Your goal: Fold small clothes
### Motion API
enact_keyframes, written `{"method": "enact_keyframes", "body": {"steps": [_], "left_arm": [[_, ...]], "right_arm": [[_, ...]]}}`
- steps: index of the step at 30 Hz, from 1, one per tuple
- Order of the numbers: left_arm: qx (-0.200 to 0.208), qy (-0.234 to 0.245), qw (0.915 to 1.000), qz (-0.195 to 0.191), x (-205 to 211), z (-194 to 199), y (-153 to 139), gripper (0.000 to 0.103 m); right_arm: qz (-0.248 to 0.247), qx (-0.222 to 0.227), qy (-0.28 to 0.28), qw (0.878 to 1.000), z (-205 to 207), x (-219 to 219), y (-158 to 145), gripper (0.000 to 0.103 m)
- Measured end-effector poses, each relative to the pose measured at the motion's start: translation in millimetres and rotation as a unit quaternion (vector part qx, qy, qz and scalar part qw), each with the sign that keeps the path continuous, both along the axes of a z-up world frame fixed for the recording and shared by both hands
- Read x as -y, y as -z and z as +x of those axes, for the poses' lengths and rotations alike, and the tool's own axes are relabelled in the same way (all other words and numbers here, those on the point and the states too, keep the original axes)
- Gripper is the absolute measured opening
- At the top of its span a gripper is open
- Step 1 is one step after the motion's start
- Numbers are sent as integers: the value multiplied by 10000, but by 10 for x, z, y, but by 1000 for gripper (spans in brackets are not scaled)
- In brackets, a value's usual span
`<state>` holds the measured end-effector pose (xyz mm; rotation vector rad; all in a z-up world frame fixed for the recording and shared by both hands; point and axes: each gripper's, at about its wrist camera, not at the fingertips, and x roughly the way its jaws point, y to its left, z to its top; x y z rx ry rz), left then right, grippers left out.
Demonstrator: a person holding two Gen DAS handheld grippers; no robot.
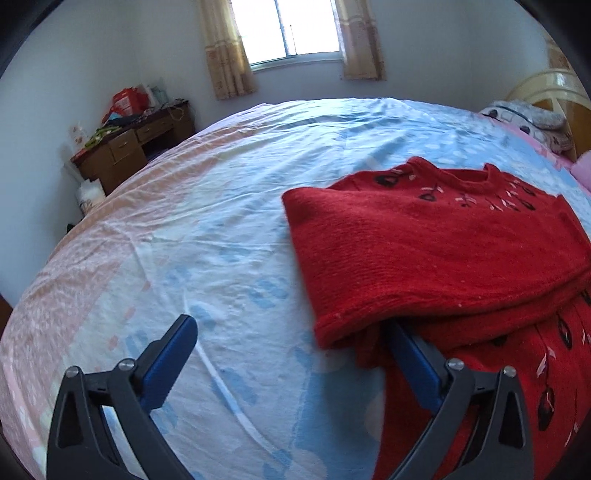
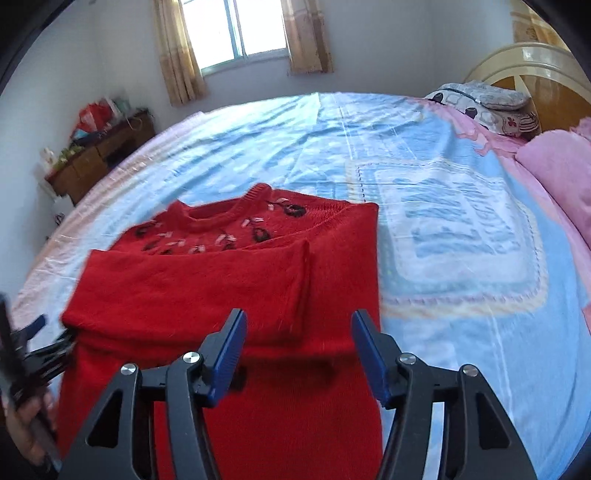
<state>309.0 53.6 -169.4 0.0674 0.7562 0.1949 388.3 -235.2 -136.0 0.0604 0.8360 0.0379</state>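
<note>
- Left gripper (image 1: 291,332): jaws spread wide and holding nothing. Its right-hand blue finger (image 1: 413,354) is poked in under the folded edge of the red sweater (image 1: 436,251), tip hidden by the fabric, while the other finger sits out over bare bedsheet (image 1: 184,229).
- Right gripper (image 2: 299,332): also open, a bit less wide, nothing between the pads. It hovers above the lower half of the red sweater (image 2: 229,295); can't tell if it touches the knit.
- The sweater lies on the bed right in front of both tools. Seen from the right wrist it fills the space ahead and to the left, collar pointing away from the gripper, dark and pale pink embroidery just below the neckline.
- A folded part lies across the chest, and another layer lies beneath it, closer to the grippers.
- From the right wrist camera, the left gripper (image 2: 40,332) shows at the far left edge, at the sweater's side, with a bit of the person's hand (image 2: 26,424) below it.
- Further out: blue, white and pink patterned sheet all around, pink pillow (image 2: 561,177) off to the right, a patterned pillow (image 2: 480,103) by the wooden headboard (image 2: 524,66).
- Way ahead: curtained window (image 1: 288,29), and a cluttered wooden desk (image 1: 129,147) off to the left.
</note>
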Motion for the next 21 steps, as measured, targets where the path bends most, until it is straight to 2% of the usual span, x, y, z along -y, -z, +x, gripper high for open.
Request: {"method": "enact_keyframes", "body": {"steps": [1, 3, 5, 8, 10, 17, 21], "left_arm": [[8, -46, 10000, -19, -16, -2, 3, 103], [-9, -92, 9999, -96, -46, 8, 11, 103], [-29, -78, 9999, -140, -58, 12, 19, 103], [-41, -65, 9998, -196, -73, 16, 26, 103], [-50, -68, 9997, -228, -84, 19, 31, 103], [-84, -115, 9996, -241, -92, 26, 40, 103], [-92, -128, 9996, -243, -96, 29, 45, 103]], "right_arm": [[-73, -87, 18, 9999, 102, -37, 72, 59], [-203, -270, -123, 9994, 211, -133, 193, 49], [-531, -449, -374, 9969, 258, -287, 321, 26], [-869, -203, -427, 9951, 168, -388, 275, 13], [-902, -12, -418, 9950, 86, -373, 190, 9], [-976, 658, -19, 9930, -191, -155, -165, 8], [-974, 732, 254, 9922, -243, 10, -196, 8]]}}
